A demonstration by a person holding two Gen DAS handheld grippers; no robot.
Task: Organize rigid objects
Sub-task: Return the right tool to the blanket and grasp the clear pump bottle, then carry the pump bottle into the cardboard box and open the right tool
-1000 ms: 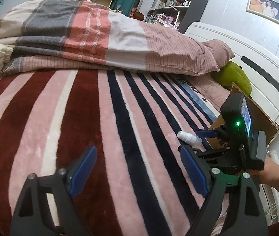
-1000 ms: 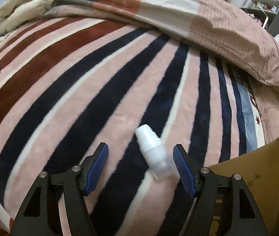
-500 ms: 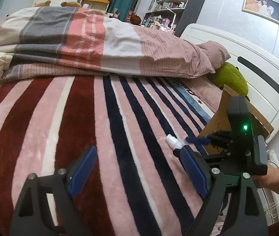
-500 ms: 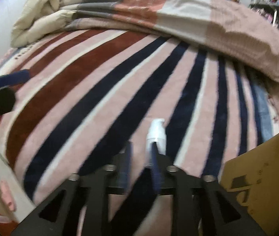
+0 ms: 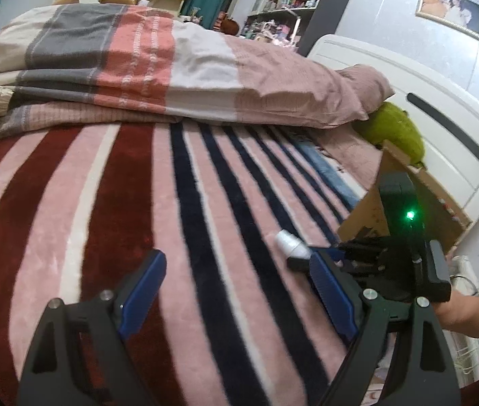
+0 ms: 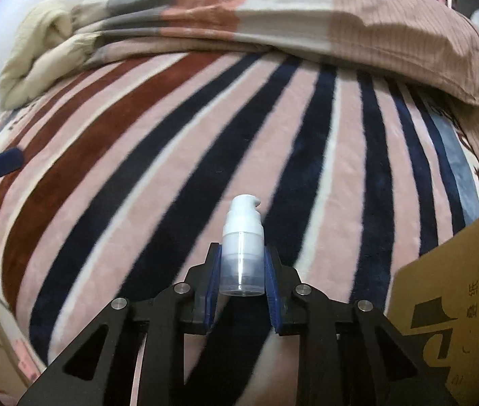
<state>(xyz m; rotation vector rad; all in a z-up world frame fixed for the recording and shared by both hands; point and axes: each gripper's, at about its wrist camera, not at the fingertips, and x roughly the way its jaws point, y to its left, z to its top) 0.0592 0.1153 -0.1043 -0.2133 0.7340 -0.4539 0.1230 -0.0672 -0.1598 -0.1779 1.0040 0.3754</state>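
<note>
A small white pump bottle (image 6: 242,250) with a clear lower body sits between the blue pads of my right gripper (image 6: 242,260), which is shut on it, pump head pointing away, over the striped blanket. In the left wrist view the same bottle (image 5: 290,244) shows at the right gripper's tips beside the cardboard box (image 5: 367,213). My left gripper (image 5: 236,270) is open and empty above the blanket, left of the bottle.
A striped plush blanket (image 5: 138,203) covers the bed. A folded quilt (image 5: 138,64) lies along the far side. The open cardboard box (image 6: 452,291) stands at the right. A green plush toy (image 5: 394,128) rests by the white headboard (image 5: 442,108).
My right gripper closed on the pump bottle, which lay loose between its open fingers a second ago, and lifted it. The left gripper stayed open and shifted slightly.
</note>
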